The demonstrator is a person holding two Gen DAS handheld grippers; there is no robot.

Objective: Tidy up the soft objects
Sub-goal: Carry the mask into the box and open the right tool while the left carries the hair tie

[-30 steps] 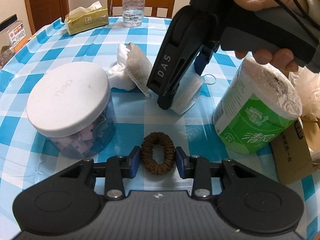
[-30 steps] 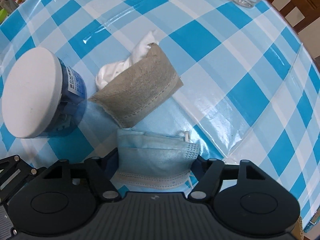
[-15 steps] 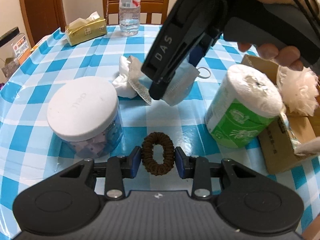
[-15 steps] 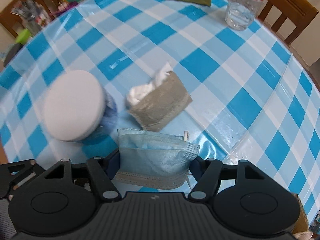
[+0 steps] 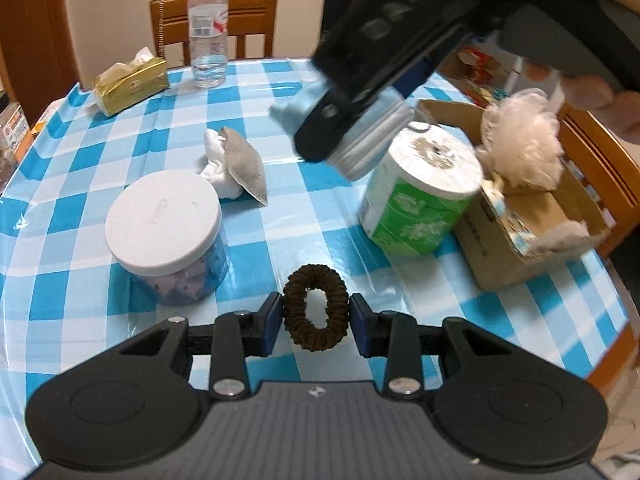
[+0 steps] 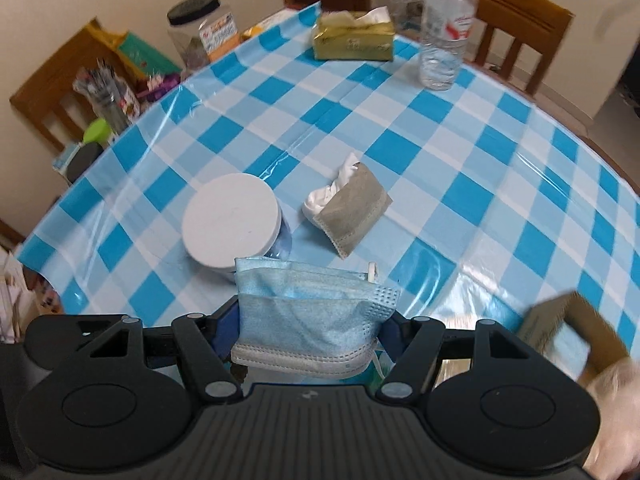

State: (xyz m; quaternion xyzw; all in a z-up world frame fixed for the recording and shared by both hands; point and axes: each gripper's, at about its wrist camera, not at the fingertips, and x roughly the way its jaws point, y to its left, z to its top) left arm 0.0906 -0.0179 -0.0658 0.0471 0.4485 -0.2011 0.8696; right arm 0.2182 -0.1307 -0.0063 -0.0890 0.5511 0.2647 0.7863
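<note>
Mask (image 6: pixel 316 316), light and limp, hangs folded between the right tongs (image 6: pixel 310 330), pinched across its width above the tabletop's (image 6: pixel 460 168) near edge; grip the doubled middle. Scrunchie (image 5: pixel 315 312), small, springy, is squeezed on both sides in the narrowly set left tongs (image 5: pixel 315 322), off the tabletop.

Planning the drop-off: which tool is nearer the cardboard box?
Right. The right tool, holding the blue mask, hangs beside the cardboard box; the left tool, clamping the brown scrunchie, sits farther back.
</note>
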